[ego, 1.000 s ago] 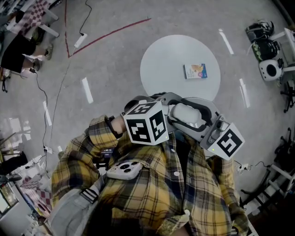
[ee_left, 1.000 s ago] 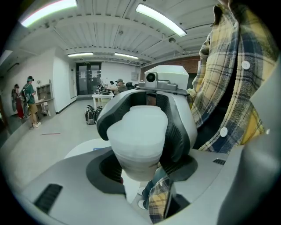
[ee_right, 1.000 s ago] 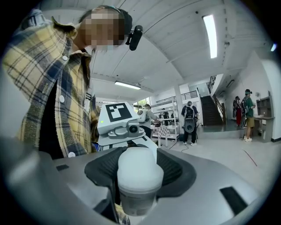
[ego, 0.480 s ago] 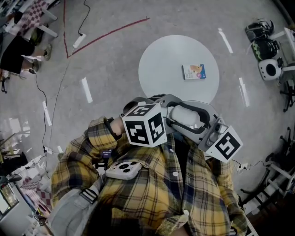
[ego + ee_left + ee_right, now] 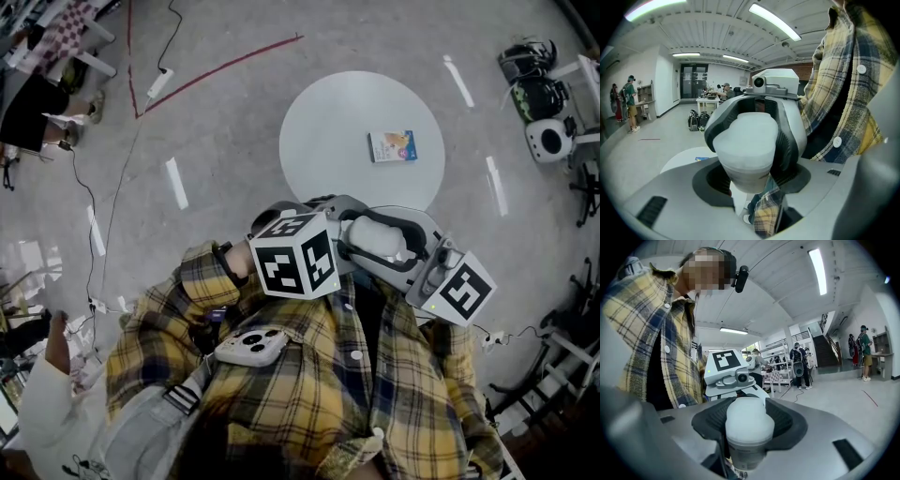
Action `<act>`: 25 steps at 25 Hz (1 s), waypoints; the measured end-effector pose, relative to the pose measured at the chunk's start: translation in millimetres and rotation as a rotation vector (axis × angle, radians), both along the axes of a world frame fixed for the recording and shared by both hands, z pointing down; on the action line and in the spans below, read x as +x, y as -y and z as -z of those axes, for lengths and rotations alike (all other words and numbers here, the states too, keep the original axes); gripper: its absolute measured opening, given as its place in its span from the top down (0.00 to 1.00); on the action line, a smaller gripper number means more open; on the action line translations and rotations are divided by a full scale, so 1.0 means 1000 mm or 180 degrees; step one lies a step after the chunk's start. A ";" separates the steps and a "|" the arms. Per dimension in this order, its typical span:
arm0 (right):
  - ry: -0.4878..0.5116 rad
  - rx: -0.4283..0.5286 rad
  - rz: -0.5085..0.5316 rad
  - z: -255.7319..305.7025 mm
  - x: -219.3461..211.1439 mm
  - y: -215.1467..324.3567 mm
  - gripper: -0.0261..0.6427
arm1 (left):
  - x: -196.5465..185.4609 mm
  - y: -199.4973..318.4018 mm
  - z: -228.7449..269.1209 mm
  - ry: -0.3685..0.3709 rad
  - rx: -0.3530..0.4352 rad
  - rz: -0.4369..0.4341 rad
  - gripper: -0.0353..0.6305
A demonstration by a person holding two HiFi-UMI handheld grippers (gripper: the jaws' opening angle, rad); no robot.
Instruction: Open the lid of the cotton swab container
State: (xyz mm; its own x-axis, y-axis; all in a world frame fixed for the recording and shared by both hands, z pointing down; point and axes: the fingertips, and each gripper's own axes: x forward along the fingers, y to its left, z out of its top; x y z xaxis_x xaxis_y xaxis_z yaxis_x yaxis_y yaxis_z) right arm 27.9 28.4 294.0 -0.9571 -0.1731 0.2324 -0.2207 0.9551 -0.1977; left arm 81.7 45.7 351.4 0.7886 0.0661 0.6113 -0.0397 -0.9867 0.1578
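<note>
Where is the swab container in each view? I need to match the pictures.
Head view: container at centre, just below the round table.
Left gripper view: container fills the middle.
Right gripper view: container at bottom centre.
Shared landmark: plaid shirt, at the bottom of the head view, on the right in the left gripper view, on the left in the right gripper view.

Both grippers on a cotton swab container (image 5: 380, 234), just below a round white table (image 5: 319, 141).

The left gripper (image 5: 361, 230) and right gripper (image 5: 411, 248) clasp the white container from opposite sides, close to the table's lower edge and above a yellow plaid shirt (image 5: 309, 394). The right gripper's jaws have just been closing, with the container between them. A small box (image 5: 394, 145) lies on the table's right half. A red floor line (image 5: 225, 66) runs up-left of the table.
</note>
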 end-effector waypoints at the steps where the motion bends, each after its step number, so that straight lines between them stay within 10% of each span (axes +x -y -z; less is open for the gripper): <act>1: 0.0006 -0.0021 0.0003 0.000 0.000 0.000 0.63 | 0.000 0.000 0.000 -0.0003 -0.0008 0.0000 0.57; 25: 0.0163 -0.0480 0.0141 0.010 0.007 0.007 0.61 | 0.001 -0.004 -0.010 0.0095 0.0052 0.0028 0.57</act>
